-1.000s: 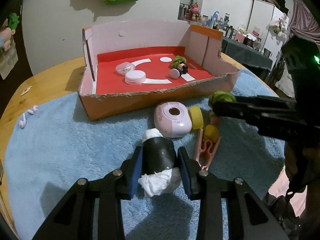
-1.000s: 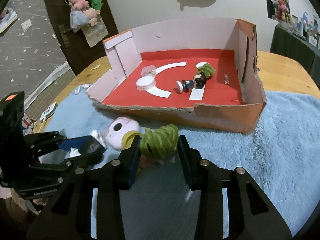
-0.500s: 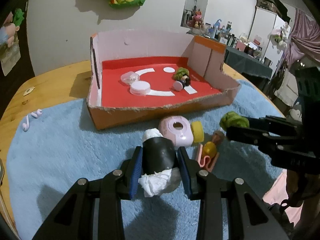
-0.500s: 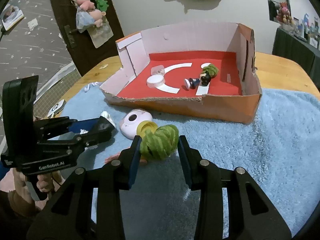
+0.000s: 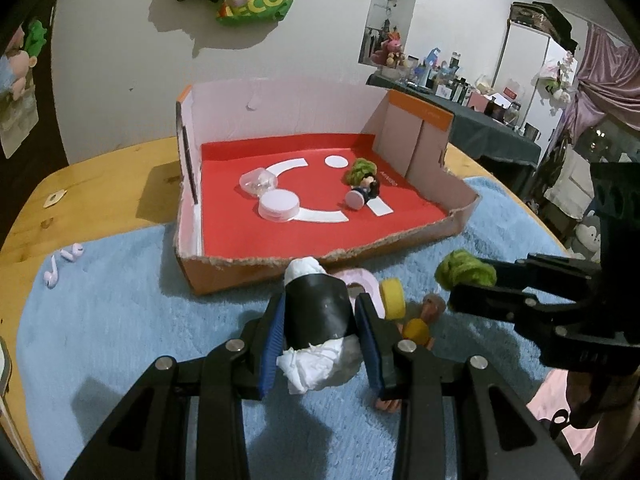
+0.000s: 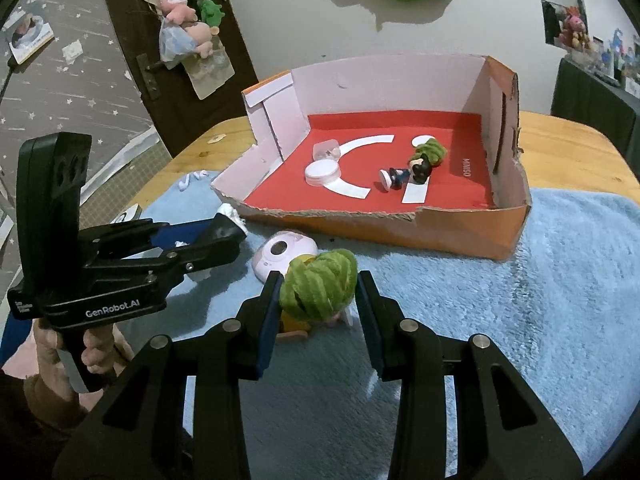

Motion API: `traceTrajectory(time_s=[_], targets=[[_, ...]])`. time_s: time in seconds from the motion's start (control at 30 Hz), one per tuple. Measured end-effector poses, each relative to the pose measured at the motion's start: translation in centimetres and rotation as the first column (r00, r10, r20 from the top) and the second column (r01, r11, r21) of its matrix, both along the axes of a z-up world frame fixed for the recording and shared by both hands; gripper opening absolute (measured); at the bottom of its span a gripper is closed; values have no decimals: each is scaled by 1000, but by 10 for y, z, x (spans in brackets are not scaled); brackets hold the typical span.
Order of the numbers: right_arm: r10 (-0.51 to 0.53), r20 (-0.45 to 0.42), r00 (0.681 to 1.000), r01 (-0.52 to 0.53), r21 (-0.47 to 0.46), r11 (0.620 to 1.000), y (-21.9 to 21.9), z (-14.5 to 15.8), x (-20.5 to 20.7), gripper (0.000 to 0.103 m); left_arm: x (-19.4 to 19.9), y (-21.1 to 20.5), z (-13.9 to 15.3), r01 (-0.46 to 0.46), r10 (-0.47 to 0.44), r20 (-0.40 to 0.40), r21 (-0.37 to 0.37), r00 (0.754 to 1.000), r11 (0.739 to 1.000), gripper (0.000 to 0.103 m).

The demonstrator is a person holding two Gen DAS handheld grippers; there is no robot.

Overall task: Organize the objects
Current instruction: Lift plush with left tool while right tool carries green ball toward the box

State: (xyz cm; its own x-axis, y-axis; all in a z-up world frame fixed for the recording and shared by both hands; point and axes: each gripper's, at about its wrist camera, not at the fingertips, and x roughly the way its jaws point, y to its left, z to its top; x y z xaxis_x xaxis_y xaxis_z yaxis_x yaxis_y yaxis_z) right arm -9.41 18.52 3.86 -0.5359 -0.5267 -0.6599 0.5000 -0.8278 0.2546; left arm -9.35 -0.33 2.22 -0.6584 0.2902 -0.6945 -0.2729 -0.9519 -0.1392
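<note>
My left gripper (image 5: 320,314) is shut on a black roll stuffed with white tissue (image 5: 316,312) and holds it above the blue towel (image 5: 120,320), near the front wall of the cardboard box (image 5: 248,276). My right gripper (image 6: 318,286) is shut on a green-haired doll (image 6: 318,282), lifted over the towel (image 6: 520,320) in front of the box (image 6: 460,240). The box's red floor holds a white lid (image 5: 279,207), a clear cap (image 5: 258,180) and another green-haired figure (image 5: 362,180).
On the towel by the box lie a pink round case (image 6: 284,254), a yellow cap (image 5: 392,298) and a small yellow-headed figure (image 5: 416,330). White earbuds (image 5: 64,260) lie at the towel's left edge. The wooden table (image 5: 100,184) extends behind.
Both grippers have risen and moved toward the box with their objects held. The green-haired doll has come clear of the other toys on the towel.
</note>
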Motion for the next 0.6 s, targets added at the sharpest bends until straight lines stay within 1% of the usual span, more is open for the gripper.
traceTrajectory(time_s=[0.6], targets=[[24, -22, 999, -25, -21, 999, -3, 15, -8, 35, -26, 5, 16, 15, -14, -17, 21, 1000, 1000, 37]])
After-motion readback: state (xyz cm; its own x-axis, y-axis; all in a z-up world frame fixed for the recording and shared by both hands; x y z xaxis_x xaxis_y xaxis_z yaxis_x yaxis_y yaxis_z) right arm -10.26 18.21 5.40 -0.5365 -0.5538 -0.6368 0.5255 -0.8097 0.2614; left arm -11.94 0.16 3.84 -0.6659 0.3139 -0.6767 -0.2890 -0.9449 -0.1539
